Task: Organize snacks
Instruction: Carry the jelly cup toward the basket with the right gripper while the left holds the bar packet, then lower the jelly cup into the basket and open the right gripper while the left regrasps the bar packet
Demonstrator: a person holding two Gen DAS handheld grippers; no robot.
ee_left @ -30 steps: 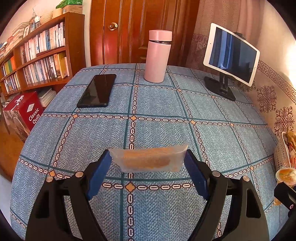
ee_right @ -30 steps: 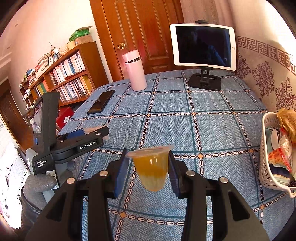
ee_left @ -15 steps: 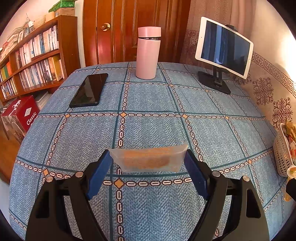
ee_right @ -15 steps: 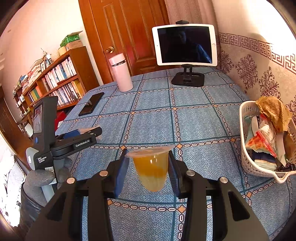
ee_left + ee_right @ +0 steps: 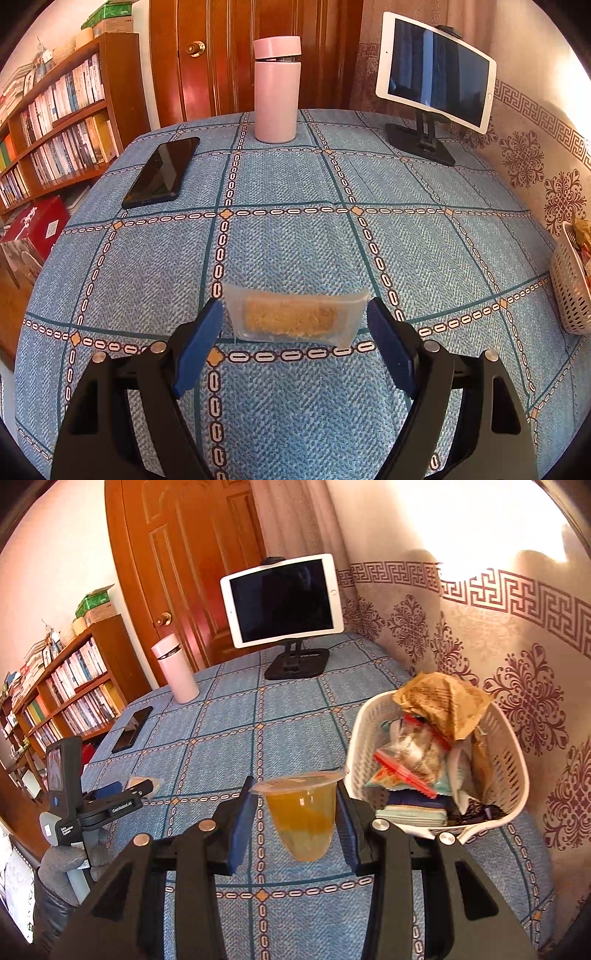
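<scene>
In the left wrist view, a clear snack packet (image 5: 295,317) with a brown bar inside is seen between the blue fingers (image 5: 199,341) of the left gripper (image 5: 295,345). The fingers are spread wide; a small gap is seen at each end of the packet, so it is not grasped, and it seems to lie on the tabletop (image 5: 295,251). At 12 o'clock a pink bottle (image 5: 277,90) is placed, at 10 o'clock a black phone (image 5: 162,171), and at 1 o'clock a tablet (image 5: 436,72) on its stand. A white basket (image 5: 569,291) is cut by the edge at 3 o'clock.

In the right wrist view, a jelly cup (image 5: 303,812) with orange content is clenched by the right gripper (image 5: 297,825) and is held upright above the tabletop. The basket (image 5: 373,738), full of snack packets, is found just at 2 o'clock from the cup. The left gripper (image 5: 122,797) is seen at 9 o'clock.
</scene>
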